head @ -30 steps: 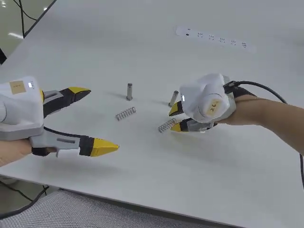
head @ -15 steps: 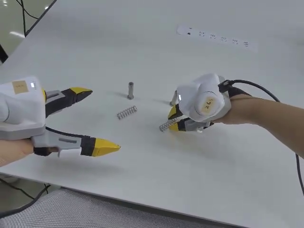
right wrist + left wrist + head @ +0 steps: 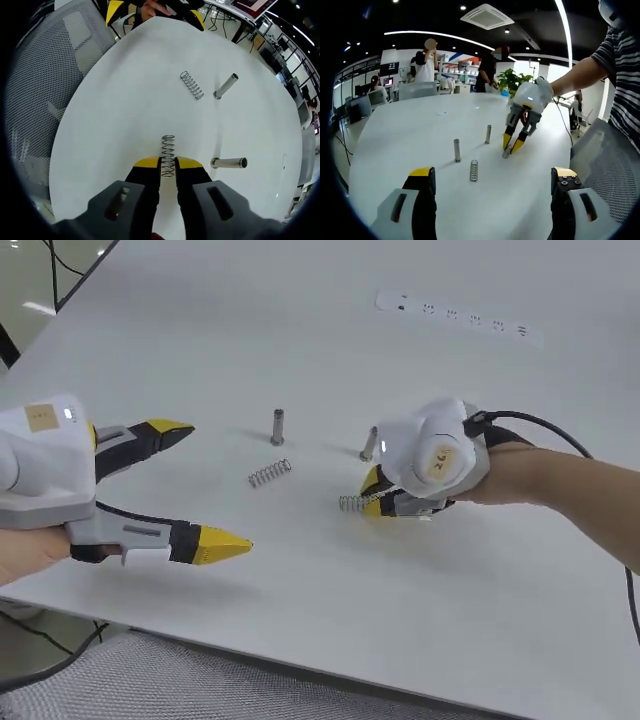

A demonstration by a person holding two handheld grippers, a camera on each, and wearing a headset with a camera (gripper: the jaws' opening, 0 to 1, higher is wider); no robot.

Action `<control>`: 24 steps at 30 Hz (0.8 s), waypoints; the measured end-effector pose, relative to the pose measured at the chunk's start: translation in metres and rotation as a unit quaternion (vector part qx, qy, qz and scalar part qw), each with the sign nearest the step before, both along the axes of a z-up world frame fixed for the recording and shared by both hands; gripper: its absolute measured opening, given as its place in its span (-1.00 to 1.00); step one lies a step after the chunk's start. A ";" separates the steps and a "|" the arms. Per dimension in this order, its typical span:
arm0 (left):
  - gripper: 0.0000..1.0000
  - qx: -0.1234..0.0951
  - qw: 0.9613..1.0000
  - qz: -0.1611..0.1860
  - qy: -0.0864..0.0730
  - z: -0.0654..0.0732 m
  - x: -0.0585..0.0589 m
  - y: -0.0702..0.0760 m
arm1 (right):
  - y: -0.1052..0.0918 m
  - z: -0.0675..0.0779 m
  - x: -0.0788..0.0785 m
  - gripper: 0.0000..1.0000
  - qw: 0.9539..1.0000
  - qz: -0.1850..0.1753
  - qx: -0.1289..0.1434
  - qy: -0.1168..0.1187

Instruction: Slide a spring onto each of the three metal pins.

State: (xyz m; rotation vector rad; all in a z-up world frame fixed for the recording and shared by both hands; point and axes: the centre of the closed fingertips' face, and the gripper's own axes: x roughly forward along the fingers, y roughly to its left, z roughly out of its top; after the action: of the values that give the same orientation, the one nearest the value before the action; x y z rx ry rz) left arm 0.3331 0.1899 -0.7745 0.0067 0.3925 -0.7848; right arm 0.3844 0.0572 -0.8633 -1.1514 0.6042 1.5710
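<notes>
My right gripper is shut on one end of a small steel spring, which sticks out past the yellow tips low over the white table. Two short metal pins stand upright: one just behind the right gripper, one further left. A second spring lies loose between them, in front of the left pin. My left gripper hovers at the left, open, with nothing between its fingers. In the left gripper view the loose spring lies ahead of the open jaws.
A white power strip lies at the far side of the table. A black cable runs from the right gripper off to the right. Mesh chairs stand at the near edge. People stand beyond the table in the left gripper view.
The right gripper's jaws have shut on the spring that lay between them, and the gripper has shifted slightly. The left gripper has stayed put.
</notes>
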 end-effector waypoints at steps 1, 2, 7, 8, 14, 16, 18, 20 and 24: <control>0.91 -0.001 1.000 -0.001 0.000 0.000 0.000 0.000 | 0.000 0.001 0.000 -0.74 1.000 -0.001 0.002 -0.001; 0.91 0.000 1.000 -0.001 0.001 0.000 0.000 -0.001 | 0.000 0.001 0.000 -0.74 1.000 -0.003 0.004 -0.002; 0.90 0.000 1.000 -0.006 0.000 0.001 -0.001 -0.004 | 0.002 0.001 0.001 -0.74 1.000 -0.006 0.005 -0.015; 0.90 0.000 1.000 -0.007 0.000 0.001 -0.001 -0.005 | 0.002 0.002 0.002 -0.74 1.000 -0.007 0.006 -0.016; 0.90 -0.001 1.000 -0.012 -0.001 0.002 -0.001 -0.008 | 0.003 0.011 0.001 -0.74 1.000 -0.019 0.018 -0.011; 0.89 0.000 1.000 -0.016 -0.001 0.002 -0.002 -0.009 | 0.003 0.015 0.000 -0.74 0.999 -0.025 0.021 -0.008; 0.89 -0.001 1.000 -0.020 0.000 0.001 -0.002 -0.011 | 0.002 0.019 -0.001 -0.74 0.999 -0.030 0.025 -0.006; 0.89 0.000 1.000 -0.024 0.000 0.002 -0.002 -0.014 | 0.002 0.023 -0.002 -0.74 0.999 -0.032 0.028 -0.005; 0.88 0.000 0.999 -0.032 0.000 0.002 -0.001 -0.020 | 0.002 0.030 -0.006 -0.74 0.999 -0.037 0.036 -0.003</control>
State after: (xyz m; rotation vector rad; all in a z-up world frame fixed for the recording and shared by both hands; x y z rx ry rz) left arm 0.3318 0.1703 -0.7721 0.0202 0.3937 -0.8485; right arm 0.3780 0.0597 -0.8331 -1.0686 0.5758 1.5146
